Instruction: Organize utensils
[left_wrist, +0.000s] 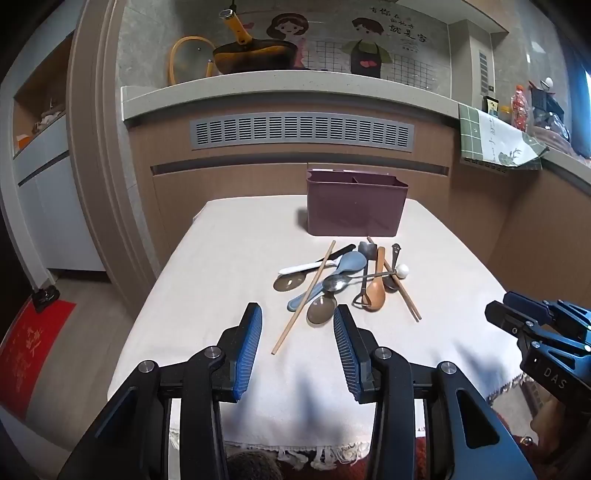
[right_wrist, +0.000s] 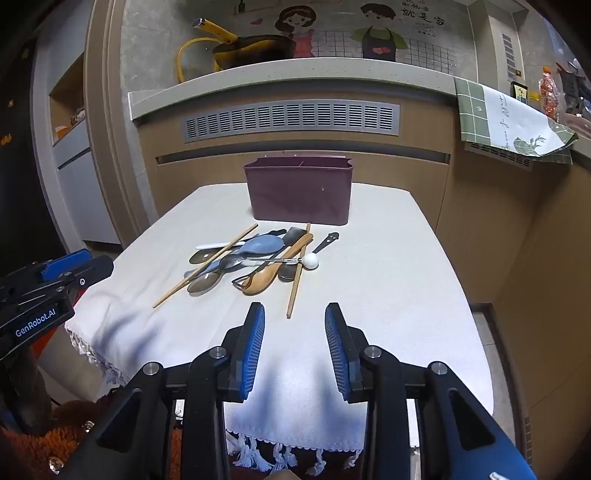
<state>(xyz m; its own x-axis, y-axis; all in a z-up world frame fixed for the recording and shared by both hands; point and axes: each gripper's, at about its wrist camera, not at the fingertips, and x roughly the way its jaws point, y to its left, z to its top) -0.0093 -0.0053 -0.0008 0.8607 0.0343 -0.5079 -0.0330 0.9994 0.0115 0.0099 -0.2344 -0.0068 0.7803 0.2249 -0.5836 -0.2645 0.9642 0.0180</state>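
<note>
Both claws, left gripper (left_wrist: 297, 345) and right gripper (right_wrist: 294, 345), are held wide open with nothing gripped. A tangled pile of light, stiff spoons and wooden chopsticks (right_wrist: 255, 260) is heaped before the 2-compartment purple plastic caddy (right_wrist: 300, 194). The thin tan chopstick (left_wrist: 303, 298) is probably best pinched mid-shaft; metal ones look slippery.

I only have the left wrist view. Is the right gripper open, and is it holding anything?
Observer: The right wrist view shows the right gripper open, with nothing between its blue pads.
Operator: What lies nearest in front of it?
Observer: The near end of a wooden chopstick lies on the cloth just ahead of its gap; the stick runs back toward the purple organizer.
Operator: Can you see my left gripper from there?
Observer: Yes, the left gripper shows side-on at the cloth's left edge, short of the utensil pile.
</note>
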